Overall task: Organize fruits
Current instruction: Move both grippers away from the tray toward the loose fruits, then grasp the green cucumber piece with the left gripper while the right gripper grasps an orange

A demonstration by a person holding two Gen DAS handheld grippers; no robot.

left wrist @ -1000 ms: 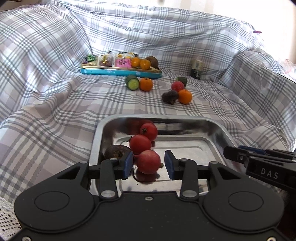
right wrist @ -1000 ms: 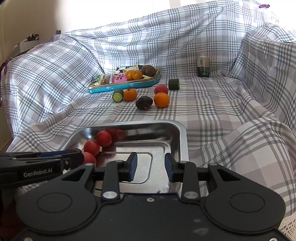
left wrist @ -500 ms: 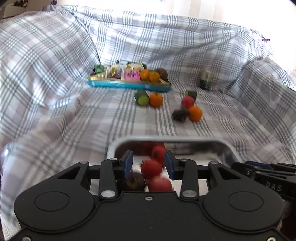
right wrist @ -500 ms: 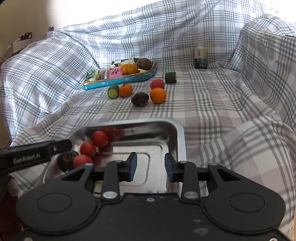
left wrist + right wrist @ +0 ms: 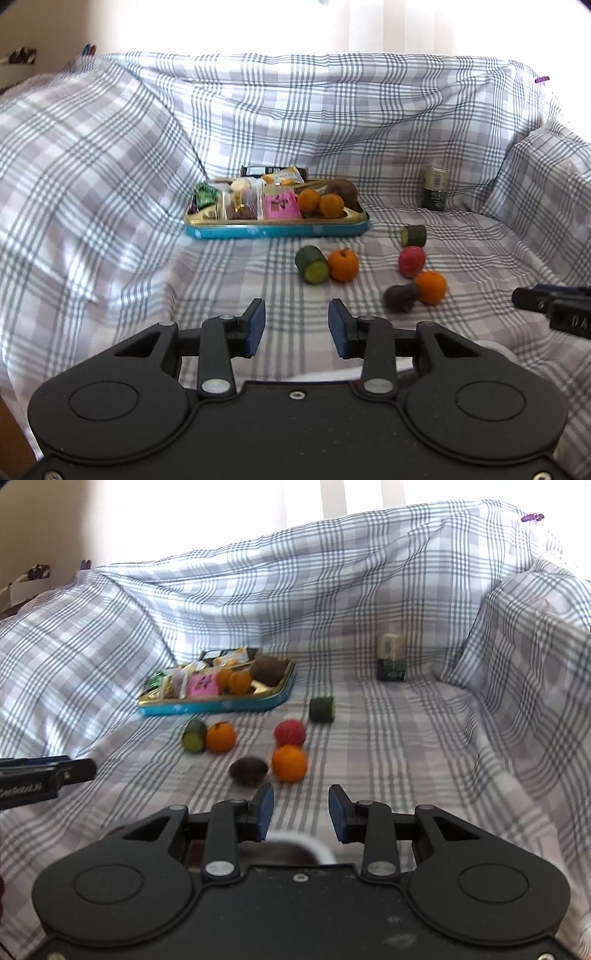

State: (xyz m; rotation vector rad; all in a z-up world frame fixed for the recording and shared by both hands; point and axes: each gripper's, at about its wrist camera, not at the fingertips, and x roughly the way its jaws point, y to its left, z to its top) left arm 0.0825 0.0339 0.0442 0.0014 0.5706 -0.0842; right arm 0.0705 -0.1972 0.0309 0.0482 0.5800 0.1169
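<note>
Loose fruit lies on the plaid cloth: a cucumber piece (image 5: 312,264), an orange (image 5: 343,264), a red fruit (image 5: 411,261), a second orange (image 5: 430,287), a dark fruit (image 5: 400,297) and a second cucumber piece (image 5: 413,236). My left gripper (image 5: 296,325) is open and empty above the cloth, short of the fruit. My right gripper (image 5: 301,808) is open and empty, just short of the dark fruit (image 5: 248,770) and orange (image 5: 289,763). The steel tray's rim (image 5: 295,840) peeks out under the right gripper; its fruit is hidden.
A blue tin tray (image 5: 277,229) with snack packets, two oranges and a brown fruit sits at the back. A small dark jar (image 5: 434,188) stands at the back right. Cloth-covered walls rise on the left, back and right.
Both grippers have lifted and tilted up away from the steel tray, which has dropped out of view. The left gripper left the red fruit in the tray. Both stay open.
</note>
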